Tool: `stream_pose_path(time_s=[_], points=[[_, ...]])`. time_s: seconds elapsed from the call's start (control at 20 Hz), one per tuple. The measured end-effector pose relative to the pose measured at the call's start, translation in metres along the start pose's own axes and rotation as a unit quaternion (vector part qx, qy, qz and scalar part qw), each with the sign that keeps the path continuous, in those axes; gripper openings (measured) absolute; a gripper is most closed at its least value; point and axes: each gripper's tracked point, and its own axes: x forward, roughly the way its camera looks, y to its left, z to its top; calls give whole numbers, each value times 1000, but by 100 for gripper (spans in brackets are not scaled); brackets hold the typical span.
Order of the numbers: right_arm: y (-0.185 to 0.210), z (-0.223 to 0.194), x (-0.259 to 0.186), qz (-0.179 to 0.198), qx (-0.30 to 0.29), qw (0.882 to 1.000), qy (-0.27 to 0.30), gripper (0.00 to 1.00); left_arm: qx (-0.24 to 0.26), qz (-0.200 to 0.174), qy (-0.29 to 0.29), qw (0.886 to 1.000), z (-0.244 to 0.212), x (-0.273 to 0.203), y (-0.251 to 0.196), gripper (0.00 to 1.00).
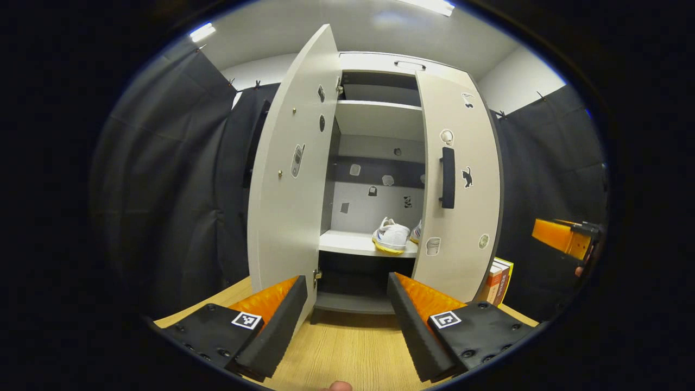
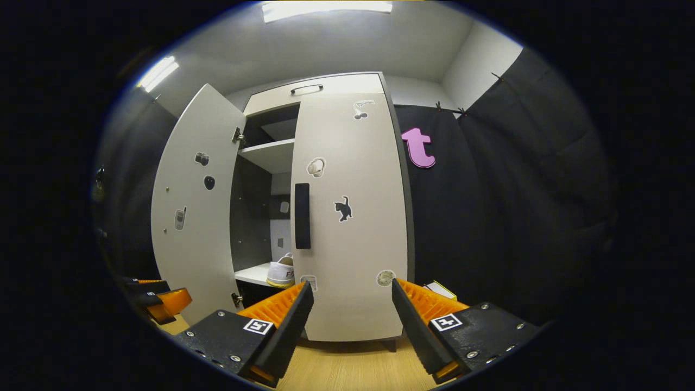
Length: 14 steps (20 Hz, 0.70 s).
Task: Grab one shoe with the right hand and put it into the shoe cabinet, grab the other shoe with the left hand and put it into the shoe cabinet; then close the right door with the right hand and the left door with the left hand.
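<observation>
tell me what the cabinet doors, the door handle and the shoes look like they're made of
Cabinet doors: likely laminated board, matte pale grey, flat with thin dark edges and stickers on them.
Door handle: matte black bar, plastic or coated metal; can't tell which.
Shoes: white canvas or similar fabric uppers, with what look like yellowish rubber soles.

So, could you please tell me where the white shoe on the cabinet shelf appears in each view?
Left gripper view: the white shoe sits at centre, on the shelf between the two doors.
Right gripper view: the white shoe peeks out left of centre.
Shared landmark: the black door handle.
</observation>
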Motion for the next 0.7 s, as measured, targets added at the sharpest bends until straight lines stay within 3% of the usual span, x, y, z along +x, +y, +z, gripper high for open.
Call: stream_pose_path(time_s=[0.2, 0.55, 0.7], points=[[-10, -9, -13, -6, -1, 1000, -2, 90, -30, 22, -47, 998, 51, -7, 16, 96], [-2, -28, -15, 16, 1, 1000, 26, 90, -24, 124, -104, 987, 172, 0, 157, 96], [2, -24, -16, 21, 2, 1000, 22, 90, -29, 151, -91, 984, 179, 34, 213, 94]])
